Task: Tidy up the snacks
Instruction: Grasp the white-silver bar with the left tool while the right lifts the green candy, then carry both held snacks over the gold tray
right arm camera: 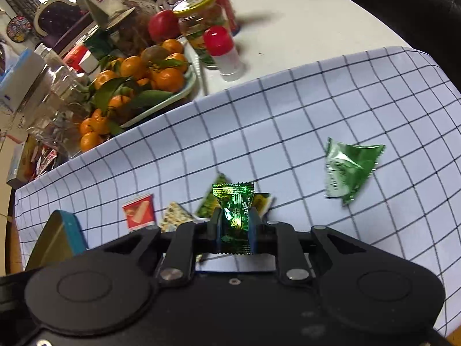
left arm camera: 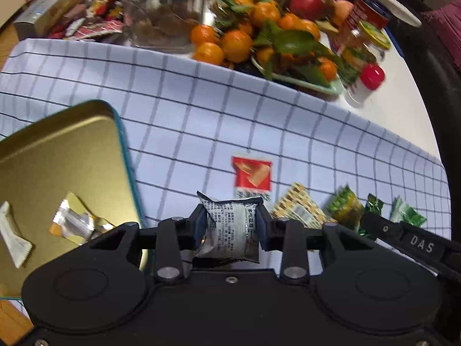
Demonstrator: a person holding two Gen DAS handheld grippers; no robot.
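Note:
My left gripper [left arm camera: 232, 225] is shut on a silver snack packet [left arm camera: 230, 227] with black print, lifted above the checked cloth [left arm camera: 187, 115]. To its left lies a gold tin [left arm camera: 57, 158] with a teal rim, holding a white sachet [left arm camera: 13, 236] and a gold-and-silver candy [left arm camera: 77, 222]. My right gripper [right arm camera: 234, 227] is shut on a shiny green candy [right arm camera: 234, 210]. On the cloth lie a red packet [left arm camera: 253, 174], a yellow patterned packet [left arm camera: 299, 207], a green-yellow packet [left arm camera: 344, 207] and a green foil packet [right arm camera: 348, 170]. The right gripper's body shows at the left wrist view's right edge.
A green tray of mandarins with leaves [left arm camera: 259, 43] stands behind the cloth, with a glass jar [left arm camera: 164, 8], a yellow-lidded jar [right arm camera: 201, 26], a red-capped white bottle [right arm camera: 223, 52], a red can [left arm camera: 366, 11] and an apple [right arm camera: 162, 24]. Wrappers and boxes crowd the far left.

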